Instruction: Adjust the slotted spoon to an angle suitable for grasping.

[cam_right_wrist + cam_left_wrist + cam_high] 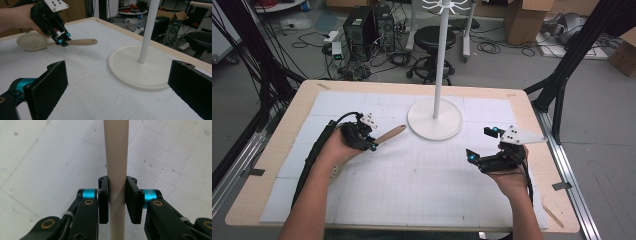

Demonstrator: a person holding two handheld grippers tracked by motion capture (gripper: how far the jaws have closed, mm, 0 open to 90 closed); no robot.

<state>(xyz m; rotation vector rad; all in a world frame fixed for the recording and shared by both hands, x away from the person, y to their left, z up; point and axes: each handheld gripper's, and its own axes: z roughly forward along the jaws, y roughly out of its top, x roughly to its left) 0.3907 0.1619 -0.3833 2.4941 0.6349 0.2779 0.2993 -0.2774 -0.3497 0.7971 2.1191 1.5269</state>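
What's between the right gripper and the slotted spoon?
Only bare gridded mat between right gripper and slotted spoon, per the high view.

Open mat [422, 175] before white stand [435, 120]

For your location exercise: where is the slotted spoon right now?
In the high view, the slotted spoon sits left of the white stand's base, its handle clamped in the left tongs.
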